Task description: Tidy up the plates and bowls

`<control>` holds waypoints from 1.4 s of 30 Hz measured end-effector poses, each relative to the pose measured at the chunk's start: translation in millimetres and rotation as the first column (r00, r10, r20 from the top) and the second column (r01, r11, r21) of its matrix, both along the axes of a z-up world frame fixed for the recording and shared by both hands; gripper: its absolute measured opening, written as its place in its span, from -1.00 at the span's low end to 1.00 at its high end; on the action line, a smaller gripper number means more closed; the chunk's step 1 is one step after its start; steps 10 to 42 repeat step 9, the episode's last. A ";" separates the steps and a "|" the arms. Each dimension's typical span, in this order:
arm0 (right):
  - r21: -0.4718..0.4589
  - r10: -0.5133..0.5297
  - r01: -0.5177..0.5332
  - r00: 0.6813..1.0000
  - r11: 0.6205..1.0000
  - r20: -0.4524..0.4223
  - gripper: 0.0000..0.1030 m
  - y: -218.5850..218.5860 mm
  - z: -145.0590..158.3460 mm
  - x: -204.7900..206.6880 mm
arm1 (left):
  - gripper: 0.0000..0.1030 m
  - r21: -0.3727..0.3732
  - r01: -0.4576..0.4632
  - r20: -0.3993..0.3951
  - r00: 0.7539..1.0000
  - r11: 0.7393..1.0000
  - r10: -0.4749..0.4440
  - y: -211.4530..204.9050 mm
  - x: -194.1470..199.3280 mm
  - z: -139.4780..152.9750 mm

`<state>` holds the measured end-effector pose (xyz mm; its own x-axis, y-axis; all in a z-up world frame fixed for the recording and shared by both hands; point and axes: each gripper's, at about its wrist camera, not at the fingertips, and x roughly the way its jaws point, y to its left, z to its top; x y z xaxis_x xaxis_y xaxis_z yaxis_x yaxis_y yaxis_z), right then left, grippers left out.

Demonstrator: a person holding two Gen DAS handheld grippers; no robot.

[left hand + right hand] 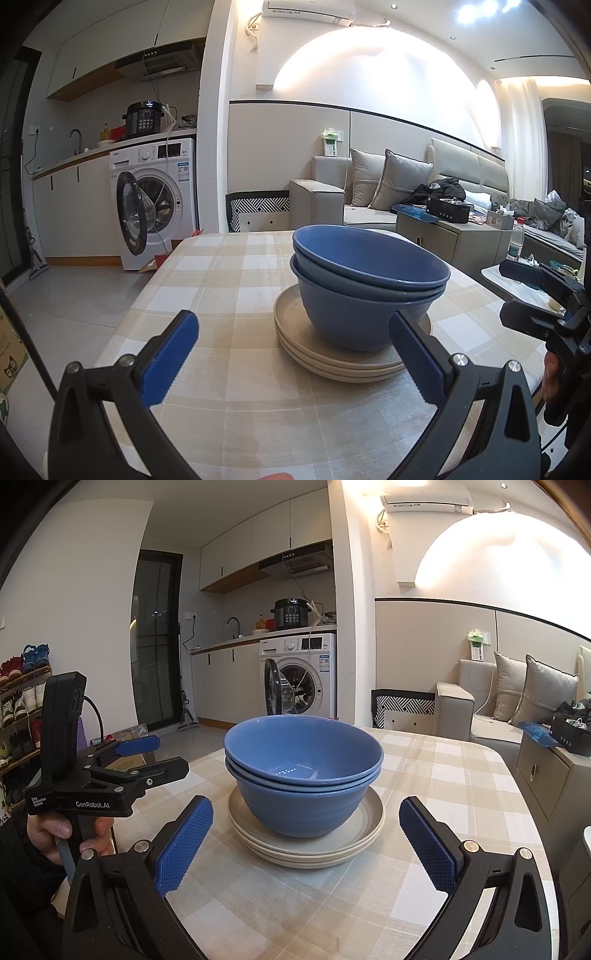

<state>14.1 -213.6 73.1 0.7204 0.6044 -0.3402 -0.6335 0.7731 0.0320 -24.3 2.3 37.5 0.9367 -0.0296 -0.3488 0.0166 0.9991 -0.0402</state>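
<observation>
Three blue bowls point(365, 284) sit nested on a stack of three beige plates point(332, 354) on the checked tablecloth. My left gripper point(291, 332) is open and empty, its blue pads just in front of the stack. In the right wrist view the same bowls point(303, 771) and plates point(306, 834) stand centred ahead. My right gripper point(306, 819) is open and empty, short of the plates. The left gripper point(147, 757) also shows there at the left, held in a hand, and the right gripper point(532, 291) shows at the right edge of the left wrist view.
The table point(443, 775) has a rounded far edge. Beyond it are a washing machine point(306, 675) with its door open, a sofa point(369, 192), a low cabinet point(454, 236) with clutter, and a shoe rack point(22, 709) at the left.
</observation>
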 end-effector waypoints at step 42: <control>0.000 0.001 -0.001 1.000 1.000 0.000 0.99 0.3 0.5 -0.7 | 1.00 -0.008 0.007 -0.011 1.000 1.000 -0.007 -2.0 1.8 -1.7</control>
